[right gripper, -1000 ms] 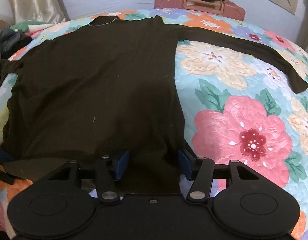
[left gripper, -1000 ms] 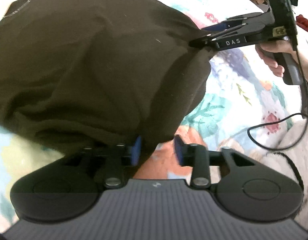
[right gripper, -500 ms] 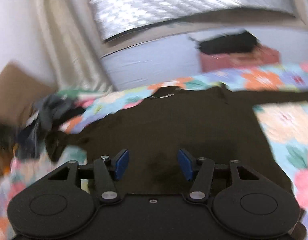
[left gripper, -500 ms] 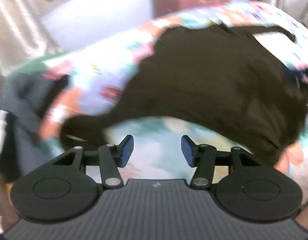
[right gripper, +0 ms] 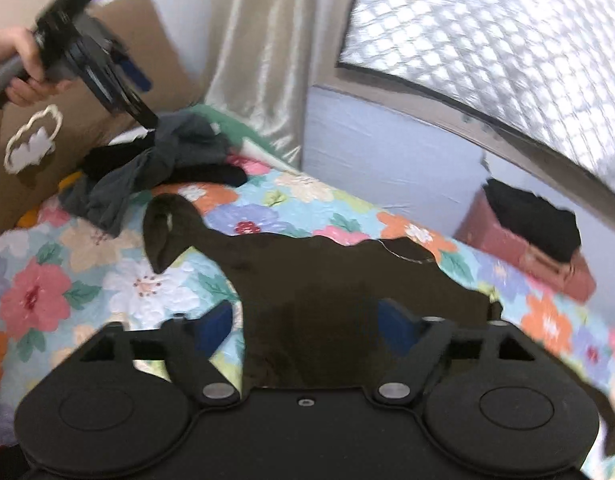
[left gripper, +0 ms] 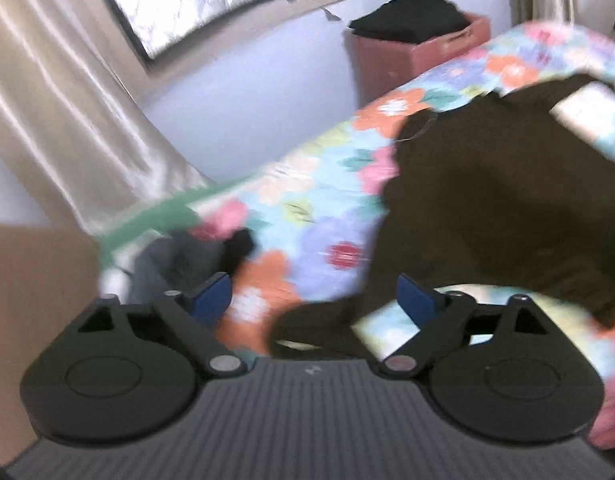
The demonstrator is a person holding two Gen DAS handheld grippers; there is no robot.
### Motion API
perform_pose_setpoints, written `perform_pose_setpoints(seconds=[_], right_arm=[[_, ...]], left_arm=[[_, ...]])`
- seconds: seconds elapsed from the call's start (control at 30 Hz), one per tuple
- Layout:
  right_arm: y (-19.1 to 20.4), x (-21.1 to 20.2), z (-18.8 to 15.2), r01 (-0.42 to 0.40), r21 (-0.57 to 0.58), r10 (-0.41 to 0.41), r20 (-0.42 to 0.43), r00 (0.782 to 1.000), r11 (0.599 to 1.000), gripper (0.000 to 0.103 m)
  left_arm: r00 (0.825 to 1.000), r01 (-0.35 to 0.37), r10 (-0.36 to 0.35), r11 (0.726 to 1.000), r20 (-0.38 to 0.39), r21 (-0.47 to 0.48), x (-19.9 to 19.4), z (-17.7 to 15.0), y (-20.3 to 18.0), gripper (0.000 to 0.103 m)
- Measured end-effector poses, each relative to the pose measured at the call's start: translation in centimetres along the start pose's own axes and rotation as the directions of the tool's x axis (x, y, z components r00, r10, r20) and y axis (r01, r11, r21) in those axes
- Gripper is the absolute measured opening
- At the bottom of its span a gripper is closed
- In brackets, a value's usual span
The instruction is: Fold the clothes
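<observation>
Both pairs of fingers stand wide apart with nothing between their blue pads: my left gripper (left gripper: 313, 300) hangs over the flowered quilt (left gripper: 307, 216), my right gripper (right gripper: 303, 322) over the dark brown shirt (right gripper: 347, 276). I see the shirt lying spread on the quilt, one sleeve (right gripper: 163, 232) reaching toward a heap of grey and black clothes (right gripper: 163, 160). Beyond the bed, black folded clothes (right gripper: 535, 220) rest on a pink suitcase (right gripper: 547, 264) below the window (right gripper: 487, 20).
</observation>
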State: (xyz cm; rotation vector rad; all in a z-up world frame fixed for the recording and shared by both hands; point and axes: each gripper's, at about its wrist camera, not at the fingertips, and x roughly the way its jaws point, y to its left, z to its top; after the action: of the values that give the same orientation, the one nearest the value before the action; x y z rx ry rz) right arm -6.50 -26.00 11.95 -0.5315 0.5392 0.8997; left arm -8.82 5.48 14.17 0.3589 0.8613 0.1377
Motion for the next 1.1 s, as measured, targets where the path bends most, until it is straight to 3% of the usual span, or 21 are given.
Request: perform_pose_setpoints(seconds=[0.07, 0.2, 0.27, 0.37, 0.4, 0.5, 0.63, 0.73, 0.77, 0.8, 0.83, 0.87, 1.03, 1.1], right_arm=[[1.1, 0.8, 1.8, -0.003, -0.041, 0.000, -0.074, 0.997, 0.999, 0.089], [3.3, 4.4, 3.8, -0.022, -0.037, 0.019, -0.078, 0.997, 0.999, 0.089], [4.4, 6.6, 4.3, -0.029, -0.026, 0.027, -0.061, 0.998, 0.999, 0.089], [6.1, 10.9, 3.7, -0.025, 0.021, 0.025, -0.002, 1.000, 0.999, 0.089], [6.7, 12.5, 3.3, -0.016, 0.048, 0.015, 0.020, 1.000, 0.999, 0.089], [8.4, 16.7, 2.0, 0.024, 0.141, -0.030, 0.044, 0.999, 0.990, 0.088], [10.6, 19.8, 0.2, 0.035, 0.128, -0.045, 0.078, 0.996, 0.991, 0.088], [11.8, 22.1, -0.3, 0.063, 0.089, -0.069, 0.066, 0.995, 0.994, 0.088], [12.1, 22.8, -0.3, 0.068, 0.078, -0.072, 0.056, 0.996, 0.995, 0.088], [12.4, 23.6, -0.3, 0.072, 0.068, -0.075, 0.046, 0.996, 0.995, 0.088], [12.6, 24.2, -0.1, 0.077, 0.041, -0.079, 0.034, 0.996, 0.996, 0.088], [12.6, 24.8, 0.2, 0.082, 0.017, -0.082, 0.023, 0.996, 0.996, 0.088], [11.6, 26.6, 1.2, 0.071, -0.017, -0.072, -0.015, 0.997, 0.997, 0.088], [11.0, 26.9, 1.4, 0.066, -0.018, -0.066, -0.031, 0.997, 0.998, 0.088]], left_arm=[[1.000, -0.016, 0.016, 1.000, -0.023, 0.001, 2.9, -1.0, 0.4, 0.098], [0.999, 0.018, -0.027, 0.983, -0.045, -0.182, 8.7, -4.4, 2.5, 0.097], [0.997, 0.063, -0.076, 0.950, -0.030, -0.306, 10.7, -7.3, 3.7, 0.097], [0.982, 0.150, -0.184, 0.875, -0.031, -0.460, 13.2, -11.7, 4.6, 0.092], [0.981, 0.152, -0.191, 0.875, -0.040, -0.459, 13.6, -12.6, 4.3, 0.088], [0.987, 0.108, -0.141, 0.934, -0.075, -0.340, 14.3, -13.1, 2.2, 0.088], [0.967, 0.130, -0.207, 0.905, -0.152, -0.404, 16.8, -13.6, 1.0, 0.089], [0.970, 0.097, -0.177, 0.908, -0.164, -0.407, 18.8, -14.1, 0.4, 0.089], [0.975, 0.093, -0.165, 0.912, -0.150, -0.400, 19.3, -14.4, 0.3, 0.071], [0.976, 0.104, -0.170, 0.912, -0.134, -0.397, 19.7, -14.7, 0.4, 0.040], [0.975, 0.133, -0.193, 0.904, -0.110, -0.406, 19.9, -14.8, 0.8, 0.033], [0.972, 0.160, -0.216, 0.895, -0.091, -0.416, 19.8, -14.7, 1.3, 0.016], [0.977, 0.200, -0.215, 0.906, 0.003, -0.372, 17.4, -13.4, 2.4, 0.014], [0.965, 0.256, -0.256, 0.886, 0.052, -0.387, 16.2, -13.1, 3.0, 0.014]])
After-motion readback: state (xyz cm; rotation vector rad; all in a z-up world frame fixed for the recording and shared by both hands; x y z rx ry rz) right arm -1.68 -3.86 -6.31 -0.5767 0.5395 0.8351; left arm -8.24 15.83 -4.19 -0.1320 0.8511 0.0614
